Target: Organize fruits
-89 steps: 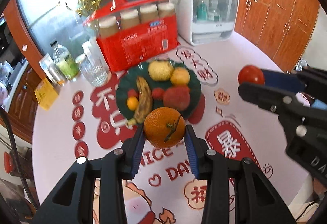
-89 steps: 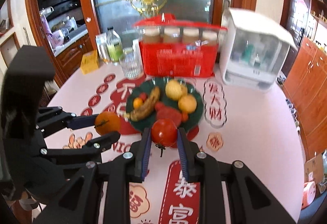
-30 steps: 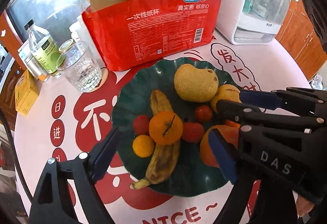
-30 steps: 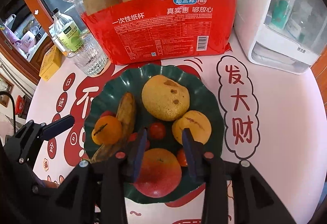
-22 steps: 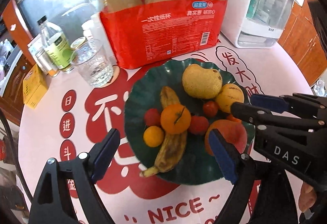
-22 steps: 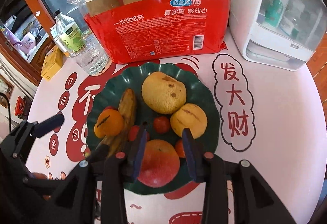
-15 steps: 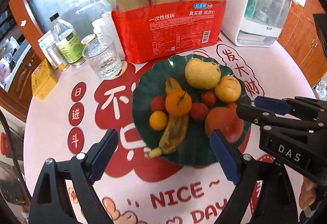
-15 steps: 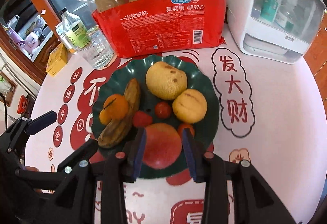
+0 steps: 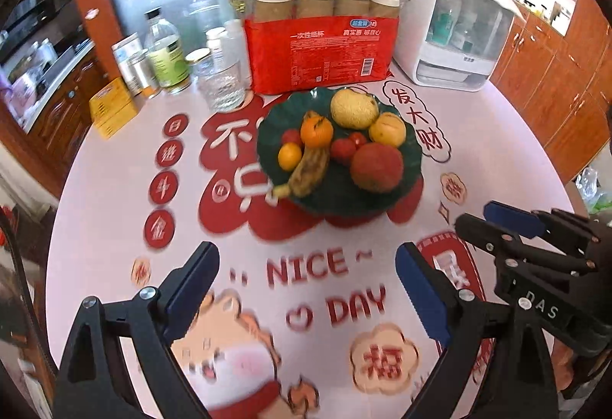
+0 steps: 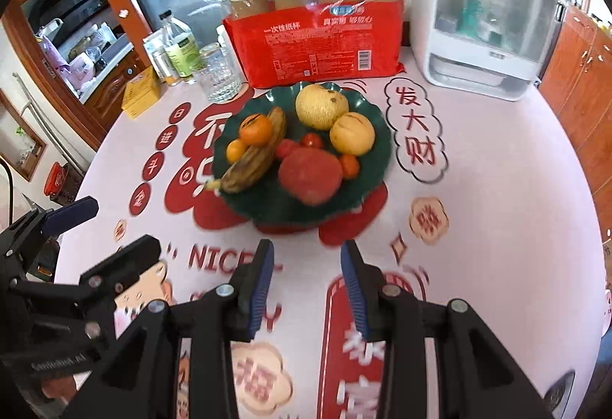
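From the left wrist camera, the left gripper (image 9: 308,279) hangs over the printed tablecloth (image 9: 114,227), jaws spread wide with nothing between them, well short of the green plate (image 9: 415,155). The right gripper (image 9: 476,218) shows at the right edge, side-on. All the fruit lies on the plate: one banana (image 9: 308,168), one tangerine (image 9: 316,131) resting against its far end, one small orange fruit (image 9: 289,155) just left of it, one big red fruit (image 9: 376,166) at the near right, one pale pear (image 9: 354,109) at the back, one yellow fruit (image 9: 387,129) beside it. The small red ones blur together here; I make out about three.

From the right wrist camera, the right gripper (image 10: 306,283) is likewise empty, jaws parted, though less widely than the left pair, and near the plate's front rim but not over it. The left gripper (image 10: 111,227) sits low at the left. This view adds one small orange-red fruit (image 10: 349,165) tucked between the big red fruit and the yellow one, and shows two small red fruits in the middle.

No loose fruit is in view on the cloth, so the sorting looks finished and the step in hand is pulling clear. Done well, that means drawing both grippers straight back and level, jaws kept apart, away from the plate rim and the drinking glass (image 9: 223,90).
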